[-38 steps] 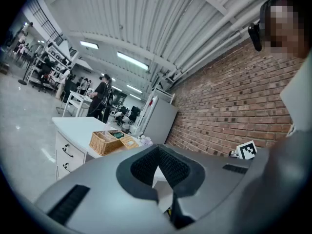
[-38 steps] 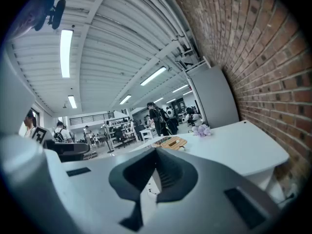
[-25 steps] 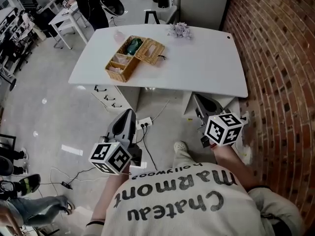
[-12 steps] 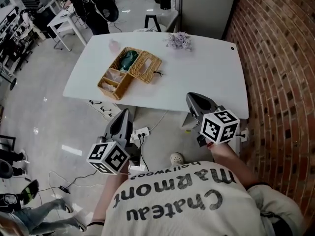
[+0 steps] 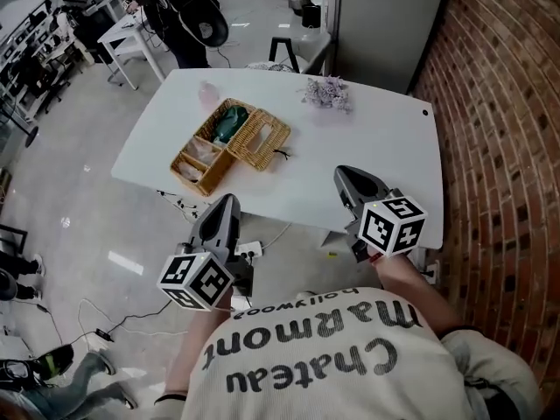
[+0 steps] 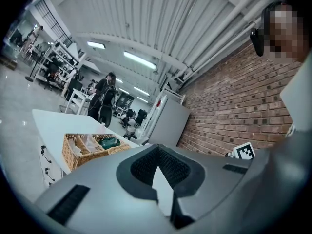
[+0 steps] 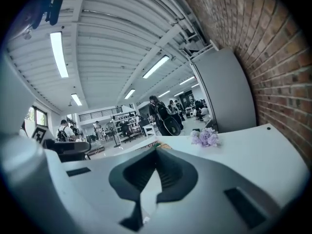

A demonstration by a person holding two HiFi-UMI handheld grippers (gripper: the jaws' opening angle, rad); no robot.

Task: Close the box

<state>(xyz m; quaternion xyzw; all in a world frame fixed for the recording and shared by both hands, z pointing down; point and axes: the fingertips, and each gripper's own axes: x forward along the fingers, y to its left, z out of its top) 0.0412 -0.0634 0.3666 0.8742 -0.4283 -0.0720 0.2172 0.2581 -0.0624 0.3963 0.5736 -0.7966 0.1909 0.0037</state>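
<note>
One white rectangular tabletop (image 5: pixel 376 147) is carrying one open woven wicker box (image 5: pixel 203 151) on its left half. The box's long axis is running diagonally from near-left to far-right. Its flat wicker lid (image 5: pixel 262 136) is lying flung open on the box's right side. Two claws are waiting short of it, both pinched together and empty. The left claw (image 5: pixel 227 202) is pointing nearly straight at the box from off the near edge. The right claw (image 5: pixel 343 174) is hovering over that edge with the lid ahead-left, so it is probably the nearer to the lid.
</note>
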